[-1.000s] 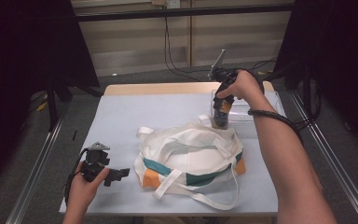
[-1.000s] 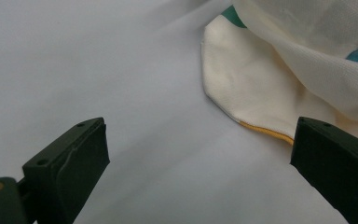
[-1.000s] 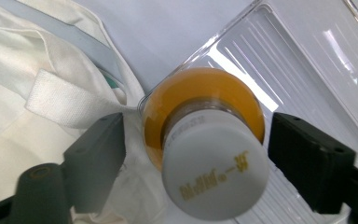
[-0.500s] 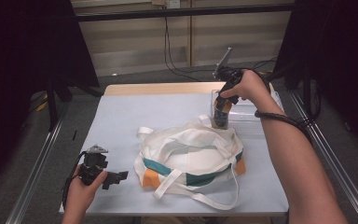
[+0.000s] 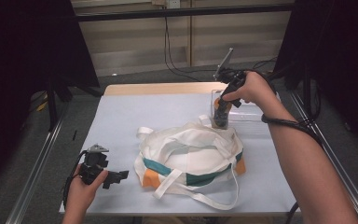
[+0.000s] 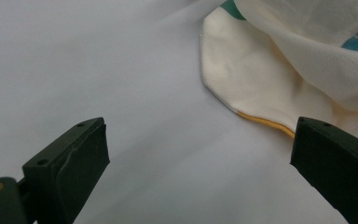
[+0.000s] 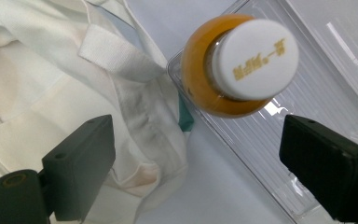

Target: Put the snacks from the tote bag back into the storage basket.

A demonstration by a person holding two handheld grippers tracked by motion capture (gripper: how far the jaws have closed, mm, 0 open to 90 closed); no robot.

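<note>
High view first: the right gripper (image 5: 222, 116) points straight down at about one o'clock on the light table (image 5: 135, 116), right over the bottle (image 5: 221, 112) that stands upright in a clear plastic tray (image 5: 249, 114). Its jaws have just been opening and now stand wide. In the right gripper view the bottle (image 7: 235, 70) shows from above, with orange contents and a white cap (image 7: 254, 58) bearing gold lettering. It sits ahead of and between the two black jaws, and neither jaw touches it. The tray (image 7: 279, 140) is ribbed and transparent, and the bottle stands in its near corner.

Crowding that corner is the white tote bag (image 5: 191, 156), lying flat at the table's centre, with teal and orange panels along its six o'clock edge. Its far rim and one strap (image 7: 116, 58) lie right against the tray's corner, just beside the bottle's nine o'clock side in the right gripper view. A long loop of handle (image 5: 214, 196) trails towards five o'clock.

At about seven o'clock the left gripper (image 5: 114, 176) rests low near the table edge in the person's left hand (image 5: 81, 191), pointing towards the bag. The left gripper view shows its jaws spread wide with nothing between them, bare table (image 6: 121, 70) below, and the bag's cream corner (image 6: 261, 79) with an orange hem near the jaw on that view's right side.
</note>
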